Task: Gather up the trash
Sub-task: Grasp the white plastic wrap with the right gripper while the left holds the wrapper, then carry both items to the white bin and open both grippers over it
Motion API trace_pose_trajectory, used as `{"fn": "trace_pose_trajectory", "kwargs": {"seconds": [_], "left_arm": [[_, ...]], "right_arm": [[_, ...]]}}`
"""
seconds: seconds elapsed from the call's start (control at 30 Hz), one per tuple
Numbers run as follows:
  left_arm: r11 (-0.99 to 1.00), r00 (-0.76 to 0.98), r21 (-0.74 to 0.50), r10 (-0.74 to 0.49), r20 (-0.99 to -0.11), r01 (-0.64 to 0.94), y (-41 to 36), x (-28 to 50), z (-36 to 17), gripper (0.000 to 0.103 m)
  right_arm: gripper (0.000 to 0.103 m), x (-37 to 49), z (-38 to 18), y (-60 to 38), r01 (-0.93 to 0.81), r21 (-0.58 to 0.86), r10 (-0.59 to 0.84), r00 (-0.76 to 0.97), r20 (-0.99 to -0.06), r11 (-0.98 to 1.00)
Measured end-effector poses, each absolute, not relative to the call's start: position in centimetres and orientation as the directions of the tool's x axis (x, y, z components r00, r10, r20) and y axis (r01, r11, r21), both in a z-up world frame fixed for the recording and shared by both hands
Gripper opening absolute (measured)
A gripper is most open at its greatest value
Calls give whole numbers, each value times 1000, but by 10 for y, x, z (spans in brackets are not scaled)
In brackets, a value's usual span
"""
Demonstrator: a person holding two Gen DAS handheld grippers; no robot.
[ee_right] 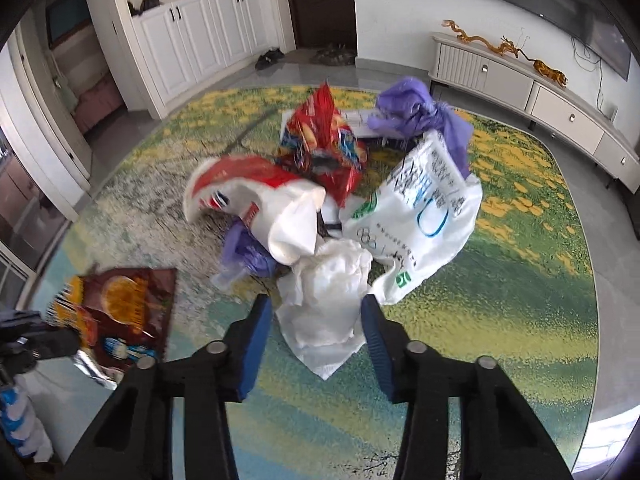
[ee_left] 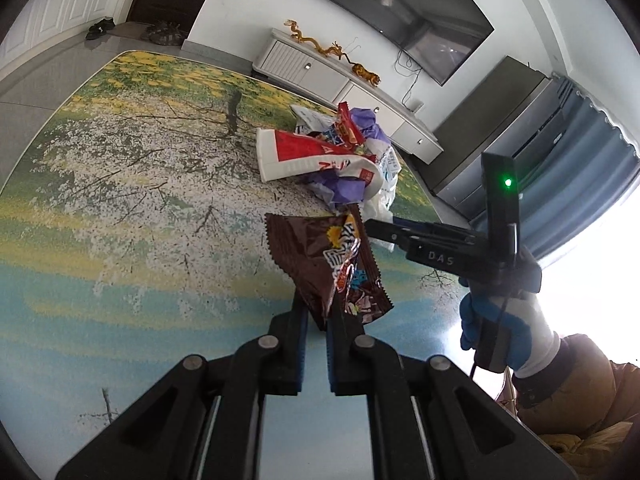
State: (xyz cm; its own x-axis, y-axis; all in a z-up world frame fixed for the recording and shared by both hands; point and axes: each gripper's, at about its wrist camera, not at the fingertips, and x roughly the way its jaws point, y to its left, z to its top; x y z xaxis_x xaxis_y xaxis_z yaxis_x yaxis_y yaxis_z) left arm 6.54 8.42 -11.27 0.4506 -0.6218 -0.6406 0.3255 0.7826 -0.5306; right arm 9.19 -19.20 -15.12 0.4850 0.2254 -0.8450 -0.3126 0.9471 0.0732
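Observation:
My left gripper (ee_left: 320, 312) is shut on the lower edge of a brown snack wrapper (ee_left: 320, 256), which it holds up above the carpet. The same wrapper (ee_right: 124, 304) shows blurred at the left of the right wrist view. My right gripper (ee_right: 314, 304) points down at a crumpled white tissue (ee_right: 324, 292) on the near side of the trash pile. Its jaws stand on either side of the tissue with a thin gap on the left. The pile holds a red-and-white paper cup (ee_right: 256, 200), a red snack bag (ee_right: 324, 140), purple plastic (ee_right: 420, 112) and a printed white bag (ee_right: 420, 208).
All the trash lies on a flower-print carpet (ee_right: 500, 320). A low white TV cabinet (ee_right: 520, 84) runs along the far wall, with white cupboards (ee_right: 192, 36) to the left. A gloved hand (ee_left: 492, 320) holds the right gripper (ee_left: 370, 227) just right of the wrapper.

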Motion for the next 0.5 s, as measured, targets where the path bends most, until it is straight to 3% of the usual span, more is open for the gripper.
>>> {"fn": "trace_pose_trajectory", "kwargs": {"seconds": [0.1, 0.5], "left_arm": [[787, 456, -527, -616, -643, 320, 86, 62, -111, 7], [818, 472, -490, -575, -669, 302, 76, 52, -98, 7]], "right_arm": [[13, 88, -151, -196, -315, 85, 238, 486, -841, 945], [11, 40, -117, -244, -328, 209, 364, 535, -763, 921]]}}
